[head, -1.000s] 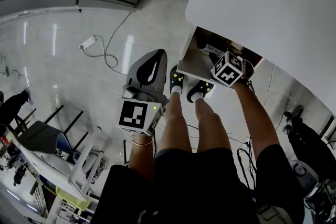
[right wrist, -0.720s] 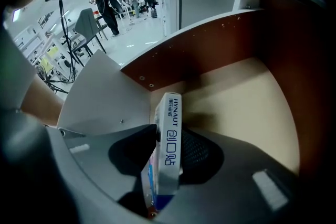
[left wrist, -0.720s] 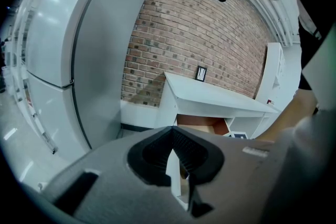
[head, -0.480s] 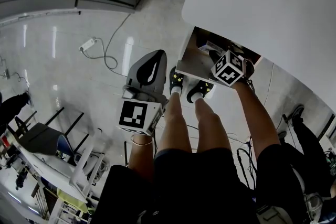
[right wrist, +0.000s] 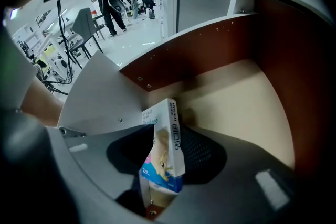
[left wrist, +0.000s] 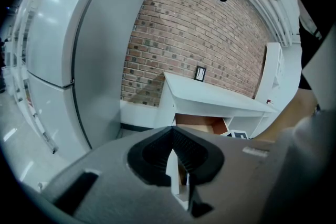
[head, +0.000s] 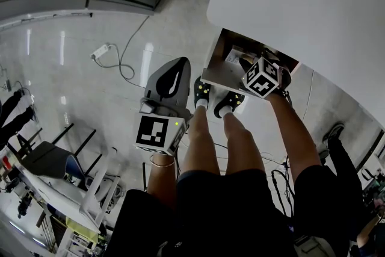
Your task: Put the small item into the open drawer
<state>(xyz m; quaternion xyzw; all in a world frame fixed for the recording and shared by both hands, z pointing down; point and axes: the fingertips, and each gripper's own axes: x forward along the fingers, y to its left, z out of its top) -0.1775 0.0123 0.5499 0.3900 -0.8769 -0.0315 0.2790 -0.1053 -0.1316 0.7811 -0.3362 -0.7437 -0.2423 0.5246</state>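
The small item is a white and blue box (right wrist: 164, 160), standing tilted between the jaws of my right gripper (right wrist: 167, 134) inside the open drawer (right wrist: 247, 92). Those jaws have just been opening and now stand wide, and the pads no longer press the box. In the head view the right gripper's marker cube (head: 263, 78) hangs over the drawer (head: 218, 76) under the white table (head: 301, 3), and the box (head: 233, 56) shows inside. My left gripper (head: 178, 62) is held out over the floor left of the drawer. Its jaws (left wrist: 171, 131) meet at the tips with nothing between them.
The person's feet (head: 216, 102) stand right before the drawer front. A power strip and cable (head: 102, 50) lie on the floor to the left. A large grey fridge (left wrist: 79, 50) and a brick wall (left wrist: 210, 34) lie ahead of the left gripper. Chairs and racks crowd the lower left (head: 54, 165).
Both grippers stay almost where they were. The box shows a little further left inside the drawer. A person's legs at the right edge have shifted.
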